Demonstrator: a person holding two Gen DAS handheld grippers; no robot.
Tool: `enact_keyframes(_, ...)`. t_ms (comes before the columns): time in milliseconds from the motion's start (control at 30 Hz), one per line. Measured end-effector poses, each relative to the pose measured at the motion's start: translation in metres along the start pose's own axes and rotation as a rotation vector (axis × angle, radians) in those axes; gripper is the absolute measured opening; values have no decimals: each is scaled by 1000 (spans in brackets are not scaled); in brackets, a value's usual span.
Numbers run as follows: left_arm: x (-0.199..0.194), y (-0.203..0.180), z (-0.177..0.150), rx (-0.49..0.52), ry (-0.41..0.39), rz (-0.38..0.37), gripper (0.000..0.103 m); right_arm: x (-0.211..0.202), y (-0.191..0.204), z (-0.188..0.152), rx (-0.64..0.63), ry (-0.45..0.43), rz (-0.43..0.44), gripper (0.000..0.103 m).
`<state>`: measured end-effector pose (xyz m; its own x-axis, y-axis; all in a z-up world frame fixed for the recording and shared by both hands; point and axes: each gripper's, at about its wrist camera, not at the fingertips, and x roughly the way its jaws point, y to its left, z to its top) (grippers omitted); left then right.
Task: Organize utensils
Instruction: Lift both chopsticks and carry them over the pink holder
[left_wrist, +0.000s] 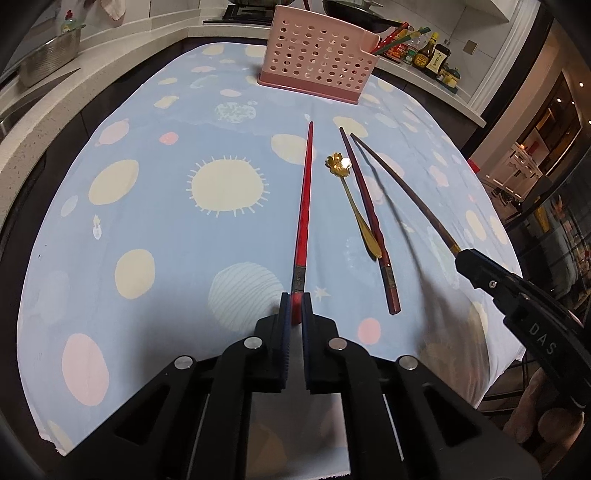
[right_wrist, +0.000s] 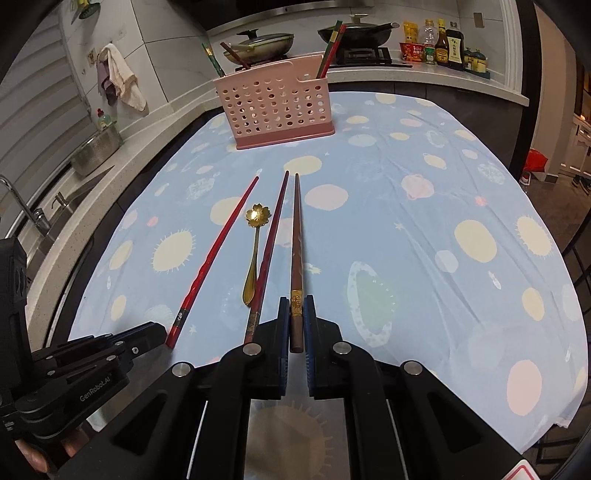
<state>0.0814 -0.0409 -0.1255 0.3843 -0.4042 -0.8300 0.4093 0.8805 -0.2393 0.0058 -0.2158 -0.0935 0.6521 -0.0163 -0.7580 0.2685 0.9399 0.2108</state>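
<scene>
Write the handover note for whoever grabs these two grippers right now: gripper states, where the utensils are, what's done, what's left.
Left gripper: shut on the thick end of the red chopstick, which appears to lie on the tablecloth.
Right gripper: shut on the brown chopstick near its gold band; in the left wrist view its tip is raised off the cloth.
On the cloth between them: the dark red chopstick and the gold flower spoon, close side by side.
Done: several chopsticks already stand in the pink holder at the far end.
Left: both held chopsticks, the dark red one and the spoon presumably go into the holder.
</scene>
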Motion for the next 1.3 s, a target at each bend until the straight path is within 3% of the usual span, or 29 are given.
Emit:
enact_keyframes(200, 7, -4, 0, 18, 6, -6, 7, 0, 1, -1, 3, 4, 3, 7)
enact_keyframes(267, 12, -5, 2, 18, 13, 2, 14, 1, 0, -2, 6, 9, 7, 7)
enact_keyframes(533, 23, -4, 8, 20, 4, 11, 14, 4, 0, -2, 13, 16, 11, 7)
enact_keyframes(633, 23, -6, 6, 35, 3, 9, 7, 5, 0, -2, 14, 17, 11, 7)
enact_keyframes(800, 14, -4, 6, 24, 0, -5, 7, -2, 0, 1, 18, -1, 13, 7)
enact_keyframes(967, -19, 1, 17, -6, -61, -26, 7, -23, -1, 15, 21, -60, 18, 7)
enact_keyframes(1300, -102, 10, 68, -56, -270, -50, 7, -69, -3, 64, 43, -204, 33, 7)
